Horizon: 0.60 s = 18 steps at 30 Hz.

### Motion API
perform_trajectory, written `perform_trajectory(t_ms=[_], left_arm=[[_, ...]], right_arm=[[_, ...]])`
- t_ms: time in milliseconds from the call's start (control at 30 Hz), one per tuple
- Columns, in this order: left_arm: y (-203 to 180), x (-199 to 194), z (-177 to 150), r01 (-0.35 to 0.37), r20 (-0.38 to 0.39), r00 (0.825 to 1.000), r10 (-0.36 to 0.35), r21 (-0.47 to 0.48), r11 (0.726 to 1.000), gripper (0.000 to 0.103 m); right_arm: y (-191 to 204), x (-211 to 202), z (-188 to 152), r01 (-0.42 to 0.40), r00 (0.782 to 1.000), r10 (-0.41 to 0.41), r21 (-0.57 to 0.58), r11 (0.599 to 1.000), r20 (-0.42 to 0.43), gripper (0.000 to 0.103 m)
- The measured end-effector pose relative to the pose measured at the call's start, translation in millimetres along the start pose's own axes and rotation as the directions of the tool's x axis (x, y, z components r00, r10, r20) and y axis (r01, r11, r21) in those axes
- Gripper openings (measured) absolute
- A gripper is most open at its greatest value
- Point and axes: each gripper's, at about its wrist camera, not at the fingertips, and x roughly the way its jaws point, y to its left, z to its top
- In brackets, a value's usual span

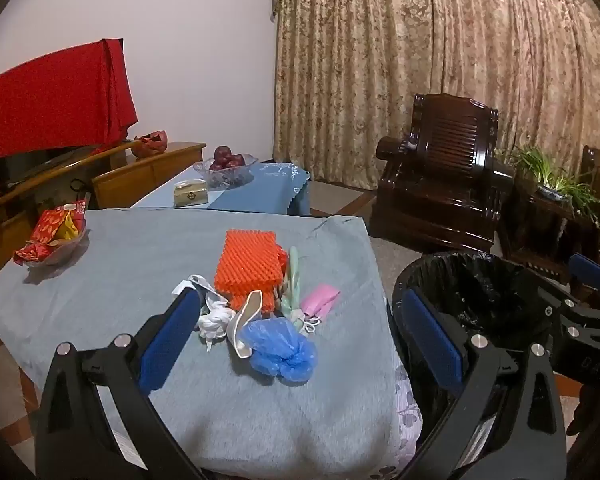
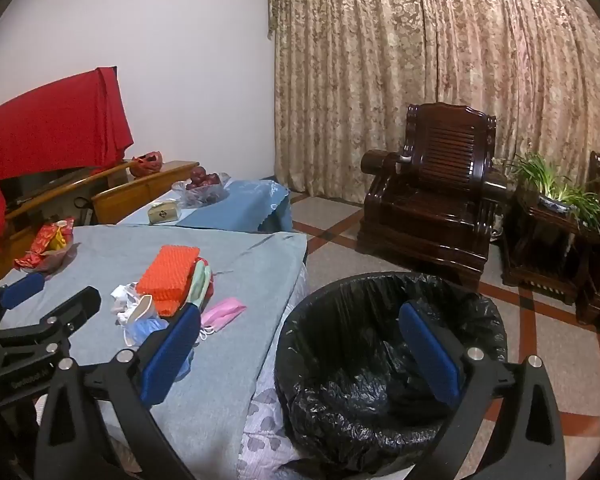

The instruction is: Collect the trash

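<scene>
Grey-clothed table (image 1: 80, 280) | left gripper (image 1: 300, 328) spread above trash pile (image 1: 260, 308) | right gripper (image 2: 300, 352) spread, empty, over bin (image 2: 380, 360)

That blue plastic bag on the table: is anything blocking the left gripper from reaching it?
Nothing visible does. The blue plastic bag lies at the near edge of the trash pile, facing the open left gripper. The orange foam sheet lies behind it.

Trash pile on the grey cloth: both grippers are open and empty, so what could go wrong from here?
1. The pieces touch and overlap: lifting the blue plastic bag may drag the white scraps along.
2. The pink mask lies nearest the table edge and could be knocked to the floor.
3. The black-lined bin stands beside the table, below its top, so a loosely held piece might drop short.
</scene>
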Motion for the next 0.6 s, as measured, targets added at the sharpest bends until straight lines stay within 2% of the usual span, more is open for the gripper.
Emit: perform_trajectory(t_ms=[600], left_arm=[[0.4, 0.2, 0.1, -0.005, 0.000, 1.000, 0.005, 0.003, 1.000, 0.098]], right_arm=[[-1.6, -0.1, -0.6, -0.004, 1.000, 0.004, 0.010, 1.000, -0.001, 0.097]])
